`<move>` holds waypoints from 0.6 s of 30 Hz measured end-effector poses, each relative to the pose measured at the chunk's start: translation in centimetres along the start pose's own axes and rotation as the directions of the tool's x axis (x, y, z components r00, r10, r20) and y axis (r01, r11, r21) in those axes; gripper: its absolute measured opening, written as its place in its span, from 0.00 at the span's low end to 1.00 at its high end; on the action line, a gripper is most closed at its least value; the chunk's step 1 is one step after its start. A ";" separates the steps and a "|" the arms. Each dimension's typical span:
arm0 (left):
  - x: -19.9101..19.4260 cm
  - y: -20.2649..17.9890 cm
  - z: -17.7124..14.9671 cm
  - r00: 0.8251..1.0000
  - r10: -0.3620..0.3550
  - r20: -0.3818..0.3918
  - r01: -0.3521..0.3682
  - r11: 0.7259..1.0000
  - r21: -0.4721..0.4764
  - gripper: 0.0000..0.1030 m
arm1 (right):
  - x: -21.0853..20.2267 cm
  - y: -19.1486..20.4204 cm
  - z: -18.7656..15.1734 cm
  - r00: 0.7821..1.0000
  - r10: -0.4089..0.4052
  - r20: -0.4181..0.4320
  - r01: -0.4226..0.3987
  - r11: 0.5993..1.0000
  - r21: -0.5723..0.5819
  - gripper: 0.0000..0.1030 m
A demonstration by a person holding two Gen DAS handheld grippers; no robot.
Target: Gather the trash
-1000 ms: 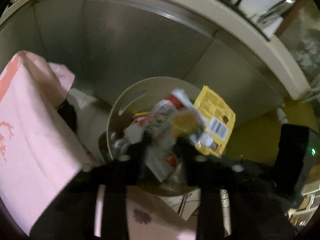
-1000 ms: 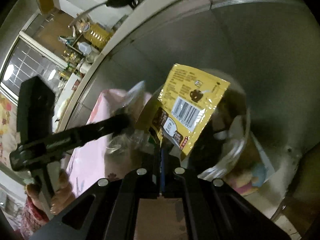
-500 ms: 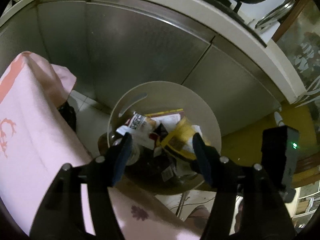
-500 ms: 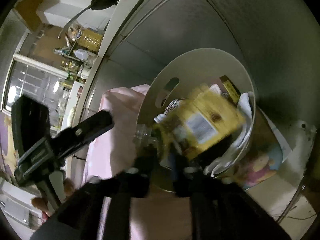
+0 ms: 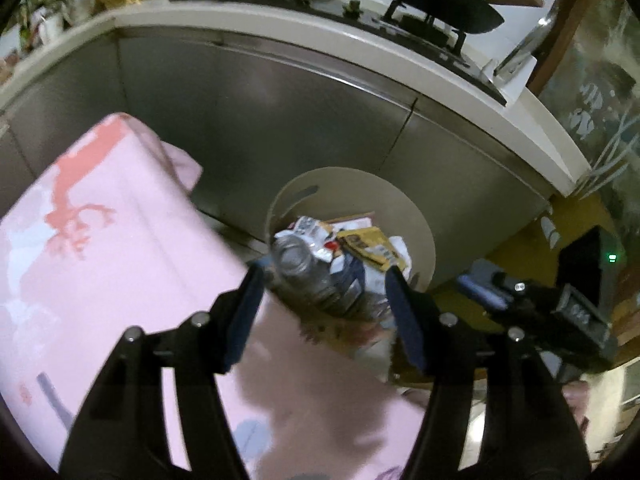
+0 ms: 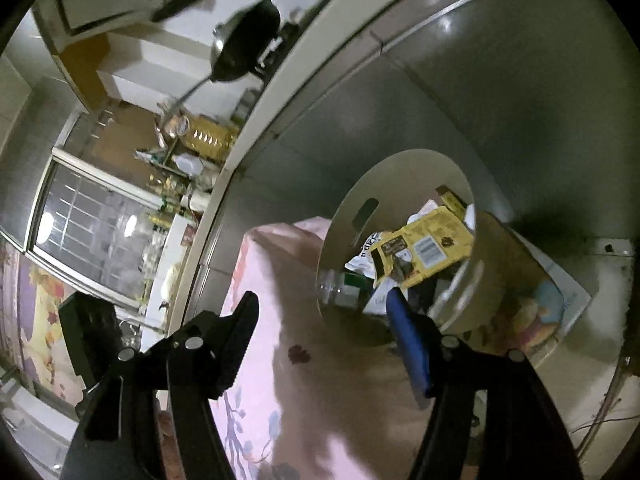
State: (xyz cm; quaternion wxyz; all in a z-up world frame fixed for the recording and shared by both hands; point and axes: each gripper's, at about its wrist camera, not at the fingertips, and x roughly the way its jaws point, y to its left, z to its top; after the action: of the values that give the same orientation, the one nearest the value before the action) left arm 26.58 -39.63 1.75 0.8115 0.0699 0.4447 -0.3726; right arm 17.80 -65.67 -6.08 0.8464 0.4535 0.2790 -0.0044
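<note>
A beige trash bin stands on the floor against the steel cabinets. In it lie a clear plastic bottle, a yellow snack packet and several crumpled wrappers. My left gripper hangs open above and short of the bin, with nothing between its fingers. In the right wrist view, the same bin holds the yellow packet on top and the bottle at the rim. My right gripper has its jaws opening and nothing gripped; the packet lies free in the bin.
A table under a pink cloth stands directly left of the bin. Steel cabinet fronts and a counter with a stove and black wok rise behind. A printed mat lies under the bin. The right gripper's body is beside mine.
The left gripper let go of its wrappers and the right let go of the yellow packet; all fell into the bin. Both grippers opened and drew back and up from the bin.
</note>
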 end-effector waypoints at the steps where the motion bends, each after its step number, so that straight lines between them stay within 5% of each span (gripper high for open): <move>1: -0.7 -0.2 -0.5 1.000 0.020 0.013 -0.020 1.000 0.013 0.59 | -0.4 0.4 -0.5 1.000 -0.009 0.015 0.009 1.000 -0.007 0.62; 11: -7.7 -0.5 -6.1 0.983 0.131 0.126 -0.139 0.988 0.061 0.74 | -4.1 5.8 -7.5 0.992 -0.086 0.097 0.099 0.985 -0.144 0.62; 18: -12.2 0.7 -9.5 0.953 0.214 0.213 -0.228 0.973 0.044 0.82 | -5.7 8.6 -10.8 0.979 -0.154 0.134 0.180 0.961 -0.211 0.63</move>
State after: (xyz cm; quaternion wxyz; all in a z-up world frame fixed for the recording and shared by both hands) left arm 16.70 -28.28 5.40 0.8871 0.1077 0.3343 -0.2995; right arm 10.16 -53.70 -1.42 0.9032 0.3301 0.2651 -0.0710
